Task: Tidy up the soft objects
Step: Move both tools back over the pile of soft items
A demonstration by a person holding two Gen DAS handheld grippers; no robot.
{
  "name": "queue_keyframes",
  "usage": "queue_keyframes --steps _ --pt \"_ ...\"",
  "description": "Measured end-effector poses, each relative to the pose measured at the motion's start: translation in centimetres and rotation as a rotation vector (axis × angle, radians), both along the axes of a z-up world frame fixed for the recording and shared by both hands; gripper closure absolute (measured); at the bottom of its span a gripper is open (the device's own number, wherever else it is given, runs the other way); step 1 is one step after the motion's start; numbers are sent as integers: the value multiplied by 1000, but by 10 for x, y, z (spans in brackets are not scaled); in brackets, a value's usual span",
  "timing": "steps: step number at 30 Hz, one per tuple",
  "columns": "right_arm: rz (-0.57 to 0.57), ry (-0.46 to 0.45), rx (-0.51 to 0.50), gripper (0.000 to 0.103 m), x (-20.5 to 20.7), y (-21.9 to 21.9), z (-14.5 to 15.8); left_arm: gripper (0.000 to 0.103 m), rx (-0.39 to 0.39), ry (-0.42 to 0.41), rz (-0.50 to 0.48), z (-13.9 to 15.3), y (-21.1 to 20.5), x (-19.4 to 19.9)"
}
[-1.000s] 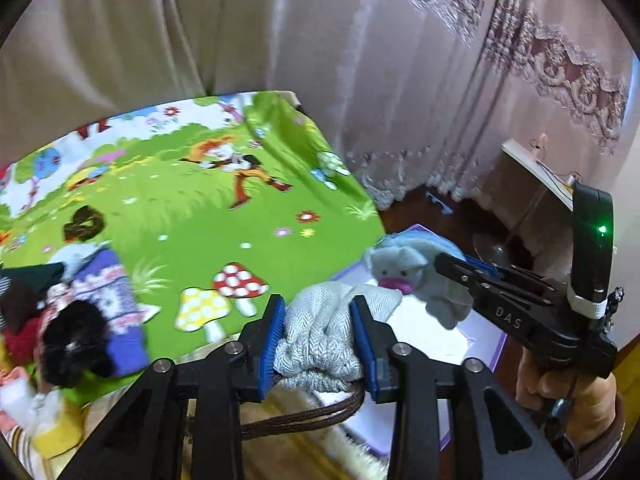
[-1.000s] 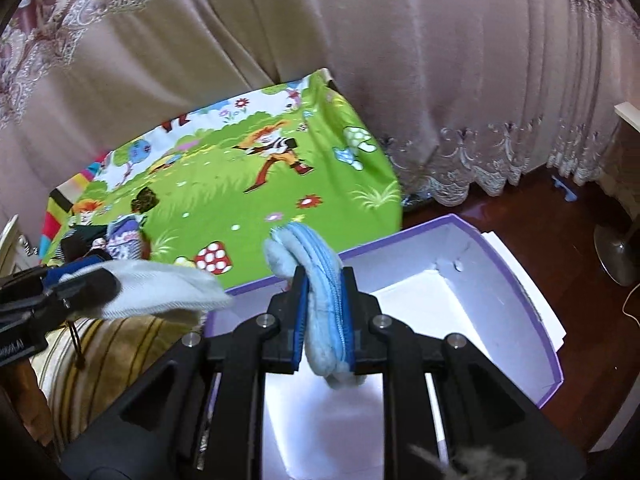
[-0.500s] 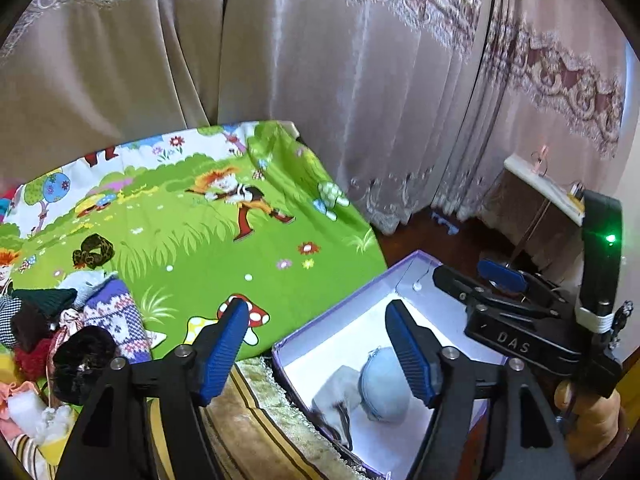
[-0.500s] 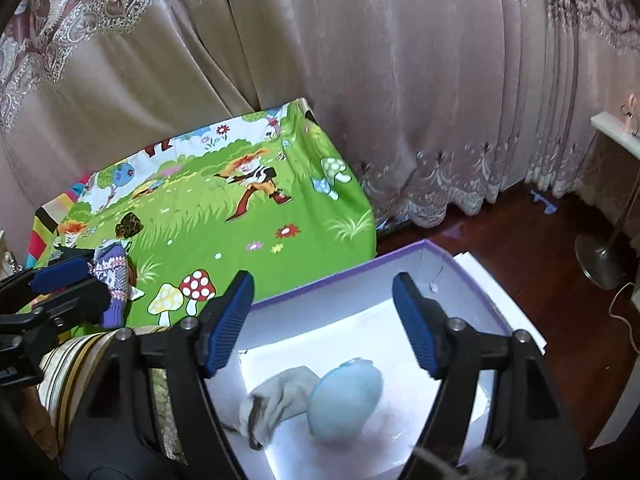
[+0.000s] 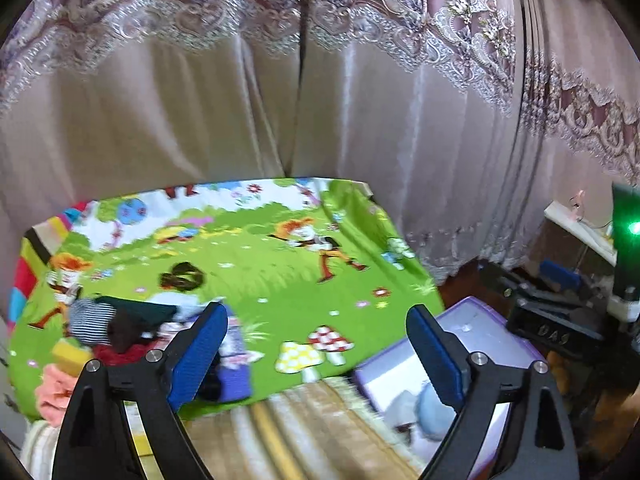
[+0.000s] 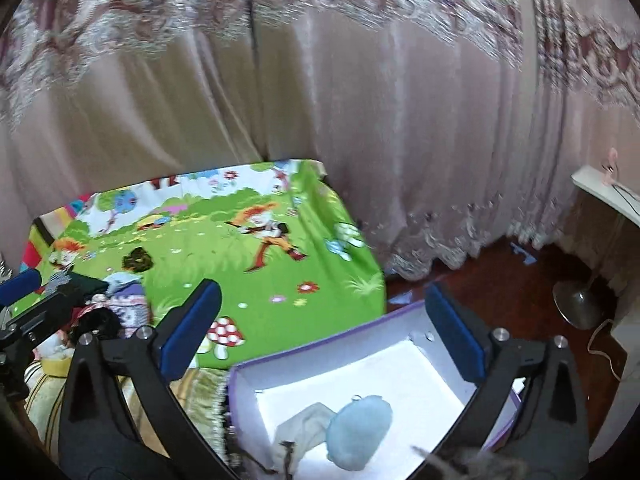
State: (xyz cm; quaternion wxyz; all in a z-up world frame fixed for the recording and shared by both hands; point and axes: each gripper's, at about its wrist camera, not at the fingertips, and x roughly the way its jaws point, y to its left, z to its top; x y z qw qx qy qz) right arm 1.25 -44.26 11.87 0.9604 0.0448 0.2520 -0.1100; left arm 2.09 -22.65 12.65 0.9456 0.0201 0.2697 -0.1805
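Two soft things lie touching on the white floor of the purple-rimmed cardboard box (image 6: 304,360): a rounded, fuzzy pale-blue plush pouch (image 6: 358,432), its long axis slanting toward the box's far right corner, and a limp, crumpled grey knit bag (image 6: 300,432) with a dark cord at its left. The left claw (image 5: 316,344) and the right claw (image 6: 320,320) have both just been opening and hang released, nothing between their ribbed blue pads. A heap of knitted and fuzzy items (image 5: 120,332) rests on the glossy green cartoon-print cloth (image 5: 280,280).

Left tongs (image 5: 316,336) wide and empty above green play mat (image 5: 280,280), purple box (image 5: 472,344) alongside.
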Motion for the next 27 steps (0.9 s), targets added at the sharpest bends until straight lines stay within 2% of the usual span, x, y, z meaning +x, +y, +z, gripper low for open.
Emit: queue_keyframes --steps 5,8,12,17,21,24,27 --pt "106 -13 -1 1 3 29 -3 11 20 28 71 -12 42 -3" --pt "173 5 -9 1 8 52 -6 11 46 94 138 -25 68 -2" --pt "262 61 67 1 17 70 -15 11 -22 178 183 -42 105 -3" --pt "319 120 109 1 26 92 -26 11 -22 240 242 -56 130 -3" --pt "352 164 115 1 34 108 -36 11 -61 329 295 -70 145 5" --pt "383 197 158 1 41 116 -45 11 -104 391 329 -80 152 12" --pt "406 233 154 1 48 125 -53 11 -96 439 332 -87 149 19"
